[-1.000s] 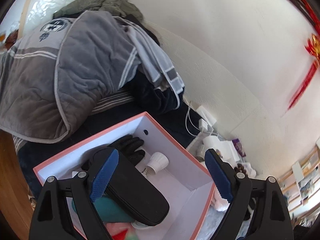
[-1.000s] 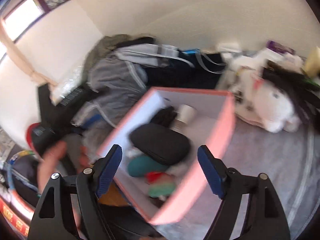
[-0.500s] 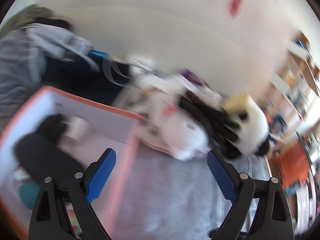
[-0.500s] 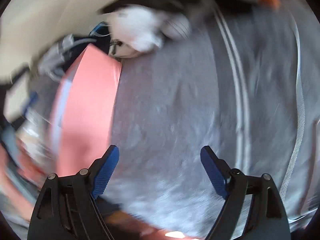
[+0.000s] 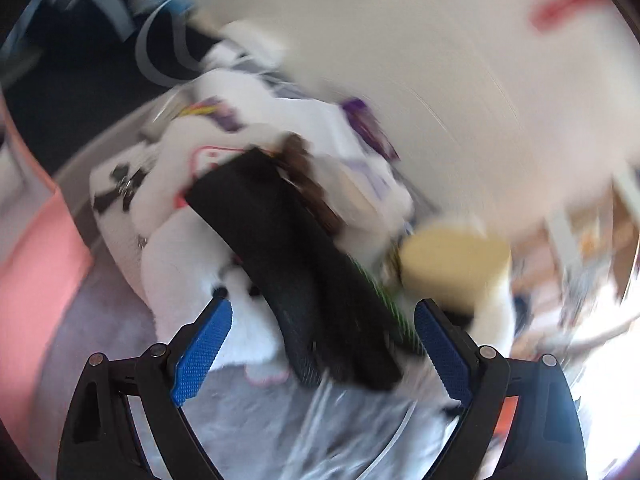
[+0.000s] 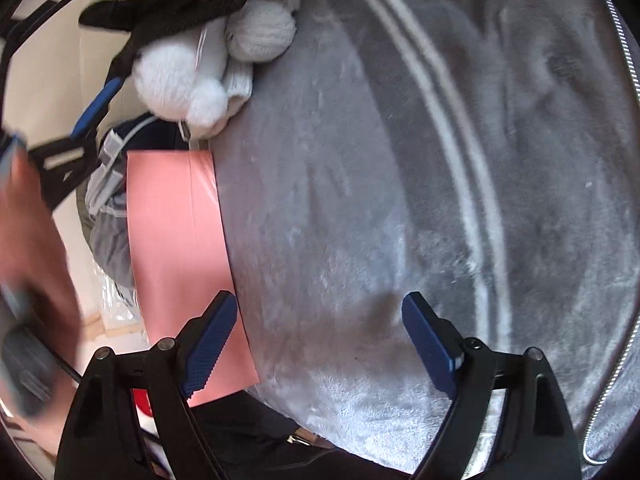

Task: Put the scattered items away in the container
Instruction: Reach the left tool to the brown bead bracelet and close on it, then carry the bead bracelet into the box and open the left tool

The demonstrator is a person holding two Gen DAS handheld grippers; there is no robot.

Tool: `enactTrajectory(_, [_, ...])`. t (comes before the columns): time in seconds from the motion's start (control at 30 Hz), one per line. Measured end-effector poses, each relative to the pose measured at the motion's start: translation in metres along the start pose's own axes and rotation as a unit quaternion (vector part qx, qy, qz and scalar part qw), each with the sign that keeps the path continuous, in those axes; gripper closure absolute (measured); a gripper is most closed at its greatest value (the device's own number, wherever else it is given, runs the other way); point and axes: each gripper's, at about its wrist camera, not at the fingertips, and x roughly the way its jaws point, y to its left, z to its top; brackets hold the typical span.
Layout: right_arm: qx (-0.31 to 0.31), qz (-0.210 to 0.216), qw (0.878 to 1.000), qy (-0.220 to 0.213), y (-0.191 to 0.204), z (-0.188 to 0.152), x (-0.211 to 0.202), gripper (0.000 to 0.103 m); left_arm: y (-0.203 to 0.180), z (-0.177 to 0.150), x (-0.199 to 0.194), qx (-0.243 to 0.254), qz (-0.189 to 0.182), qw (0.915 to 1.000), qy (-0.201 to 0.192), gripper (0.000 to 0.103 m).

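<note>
Left wrist view is showing the left gripper (image 5: pixel 322 344) swinging away from the pink box (image 5: pixel 38 272), which a second ago was filling the lower frame with a black case, a cup and a glove inside it. Now only a strip of the box's outer wall is sitting at the left edge of the picture, and the gripper is closing in on the heap at the wall-side edge of the grey blanket (image 5: pixel 256 432). Its blue pads (image 5: pixel 202 348) are standing wide apart with nothing pressed between them; a black slipper (image 5: pixel 296 264) is lying just ahead, leaning on a white plush toy (image 5: pixel 188 240), with a yellow lump (image 5: pixel 452 264) beside it. The picture is smeared, so finer detail is hard to make out.

In the right wrist view the right gripper (image 6: pixel 320 344) is also released and empty, its jaws having widened over the last second, and it is now looking down on bare blanket (image 6: pixel 400 200) near the box's pink side (image 6: pixel 176 260). Near the blanket's far edge a white plush (image 6: pixel 176 76) and a black glove (image 6: pixel 168 12) are lying.

Judging by this, one drop-off is done and the next pick is starting; the slipper looks the likely target, and several items are waiting outside the box.
</note>
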Motion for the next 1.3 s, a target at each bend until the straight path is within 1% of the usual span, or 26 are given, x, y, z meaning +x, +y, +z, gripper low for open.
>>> enactTrajectory(0.07, [-0.01,-0.006,1.0,0.004,0.005,-0.003,0.005,0.017,0.008,0.016,0.008,-0.03,0.002,0.9995,0.002,0.01])
enactTrajectory(0.13, [-0.019,-0.014,1.0,0.01,0.008,-0.006,0.01,0.017,0.014,0.03,0.011,-0.056,0.0,0.9984,-0.005,0.01])
enactTrajectory(0.2, [-0.021,-0.017,1.0,0.014,0.007,-0.006,0.014,0.017,0.015,0.039,0.009,-0.064,-0.008,0.9978,-0.009,0.01])
enactTrajectory(0.27, [-0.02,-0.019,1.0,0.014,0.006,-0.006,0.016,0.017,0.008,0.049,0.008,-0.048,-0.007,0.9987,-0.015,0.016])
enactTrajectory(0.33, [-0.022,-0.02,0.999,0.016,0.007,-0.005,0.019,0.017,-0.004,0.057,0.005,-0.018,0.004,0.9994,-0.028,0.028])
enactTrajectory(0.4, [-0.026,-0.023,0.999,0.017,0.008,-0.005,0.02,0.017,-0.014,0.066,0.011,0.013,0.018,0.9994,-0.026,0.029])
enactTrajectory(0.47, [-0.03,-0.027,0.999,0.016,0.009,-0.005,0.02,0.017,-0.018,0.076,0.027,0.03,0.039,0.9988,-0.006,0.037])
enactTrajectory(0.53, [-0.038,-0.032,0.999,0.015,0.01,-0.005,0.021,0.017,-0.013,0.085,0.047,0.028,0.06,0.9977,0.013,0.047])
enactTrajectory(0.57, [-0.043,-0.036,0.998,0.016,0.012,-0.006,0.022,0.017,-0.011,0.09,0.053,0.029,0.066,0.9973,0.017,0.051])
enactTrajectory(0.6, [-0.047,-0.037,0.998,0.015,0.013,-0.006,0.021,0.017,-0.012,0.093,0.058,0.035,0.071,0.9967,0.017,0.06])
enactTrajectory(0.63, [-0.052,-0.04,0.998,0.014,0.014,-0.007,0.021,0.017,-0.015,0.097,0.064,0.048,0.081,0.9953,0.021,0.079])
enactTrajectory(0.67, [-0.055,-0.042,0.998,0.014,0.014,-0.007,0.021,0.017,-0.018,0.099,0.071,0.059,0.088,0.9939,0.033,0.087])
enactTrajectory(0.7, [-0.057,-0.043,0.997,0.014,0.014,-0.007,0.021,0.017,-0.019,0.1,0.077,0.058,0.081,0.9936,0.052,0.087])
enactTrajectory(0.73, [-0.062,-0.044,0.997,0.014,0.015,-0.007,0.022,0.017,-0.018,0.1,0.078,0.054,0.077,0.9938,0.059,0.087])
enactTrajectory(0.8, [-0.064,-0.044,0.997,0.011,0.014,-0.006,0.022,0.017,-0.019,0.099,0.073,0.05,0.053,0.9951,0.067,0.088])
enactTrajectory(0.9, [-0.065,-0.042,0.997,0.008,0.013,-0.005,0.021,0.017,-0.015,0.097,0.052,0.024,-0.016,0.9967,0.076,0.088])
enactTrajectory(0.93, [-0.066,-0.042,0.997,0.007,0.013,-0.005,0.021,0.017,-0.012,0.096,0.041,0.016,-0.047,0.9957,0.078,0.088])
enactTrajectory(0.97, [-0.067,-0.043,0.997,0.007,0.014,-0.006,0.021,0.017,-0.011,0.095,0.033,0.01,-0.069,0.9944,0.08,0.088])
enactTrajectory(1.03, [-0.071,-0.048,0.996,0.003,0.014,-0.007,0.021,0.017,-0.006,0.093,0.01,-0.008,-0.116,0.9895,0.085,0.088])
enactTrajectory(1.1, [-0.076,-0.053,0.996,0.002,0.016,-0.008,0.021,0.017,0.001,0.088,-0.017,-0.028,-0.163,0.9823,0.087,0.088])
enactTrajectory(1.17, [-0.084,-0.06,0.995,-0.002,0.017,-0.01,0.022,0.017,0.007,0.085,-0.043,-0.034,-0.191,0.9774,0.083,0.088])
enactTrajectory(1.23, [-0.09,-0.066,0.994,-0.006,0.019,-0.011,0.022,0.017,0.021,0.078,-0.076,-0.049,-0.225,0.9704,0.074,0.088])
enactTrajectory(1.3, [-0.095,-0.063,0.993,-0.01,0.021,-0.013,0.021,0.018,0.036,0.072,-0.111,-0.053,-0.239,0.968,0.055,0.088])
